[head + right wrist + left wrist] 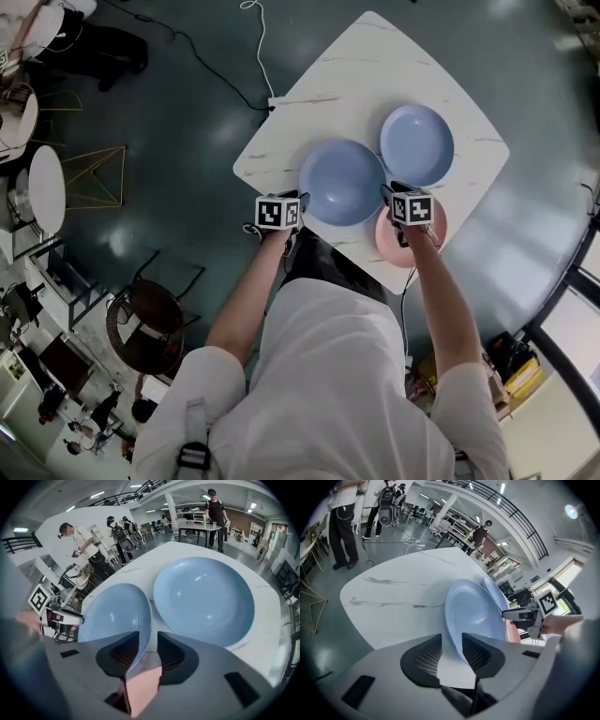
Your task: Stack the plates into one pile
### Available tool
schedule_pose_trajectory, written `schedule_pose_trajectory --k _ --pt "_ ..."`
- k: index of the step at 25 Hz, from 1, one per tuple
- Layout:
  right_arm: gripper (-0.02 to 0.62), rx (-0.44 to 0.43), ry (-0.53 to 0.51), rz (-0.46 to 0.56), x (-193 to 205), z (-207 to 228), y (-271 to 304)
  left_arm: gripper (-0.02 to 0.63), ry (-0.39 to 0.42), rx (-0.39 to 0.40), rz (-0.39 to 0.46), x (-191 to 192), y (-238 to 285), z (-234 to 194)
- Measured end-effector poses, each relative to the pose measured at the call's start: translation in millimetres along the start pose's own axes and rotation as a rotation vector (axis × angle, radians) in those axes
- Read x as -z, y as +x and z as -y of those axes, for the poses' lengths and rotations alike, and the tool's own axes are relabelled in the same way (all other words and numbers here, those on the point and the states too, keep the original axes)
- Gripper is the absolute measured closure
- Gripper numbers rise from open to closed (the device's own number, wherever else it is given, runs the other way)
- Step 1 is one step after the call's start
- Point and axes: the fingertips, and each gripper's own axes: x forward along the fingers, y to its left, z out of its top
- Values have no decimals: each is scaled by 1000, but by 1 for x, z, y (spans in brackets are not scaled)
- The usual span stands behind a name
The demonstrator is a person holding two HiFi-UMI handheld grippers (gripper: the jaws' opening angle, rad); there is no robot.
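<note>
On the white marble table (349,75) lie three plates. A blue plate (342,181) is nearest me, a second blue plate (416,143) lies behind it to the right, and a pink plate (388,246) sits at the near edge. My left gripper (301,200) is open astride the near blue plate's left rim (471,613), with a gap showing beside the pads. My right gripper (387,191) is open astride that plate's right rim (112,613). The pink plate (140,688) shows below its jaws and the far plate (204,599) lies beyond them.
A white power strip and cable (258,56) run off the table's far left edge across the dark floor. A dark chair (145,323) and round tables (45,187) stand to the left. Several people (77,541) stand in the hall behind.
</note>
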Motion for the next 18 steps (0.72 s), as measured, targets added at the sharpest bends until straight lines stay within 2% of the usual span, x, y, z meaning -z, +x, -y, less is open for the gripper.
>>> schedule_pose_trajectory --k 4,9,11,18 --pt "463 16 -1 -85 2 8 13 471 -11 3 -17 3 8 -3" --pt "469 -31 -10 -154 4 0 24 499 -17 20 -21 1 12 -3" --pt "526 -37 -11 -178 8 -2 25 516 -20 24 -24 0 14 -2" --pt "543 -98 105 -134 5 -6 20 540 -45 23 -29 -1 13 -4"
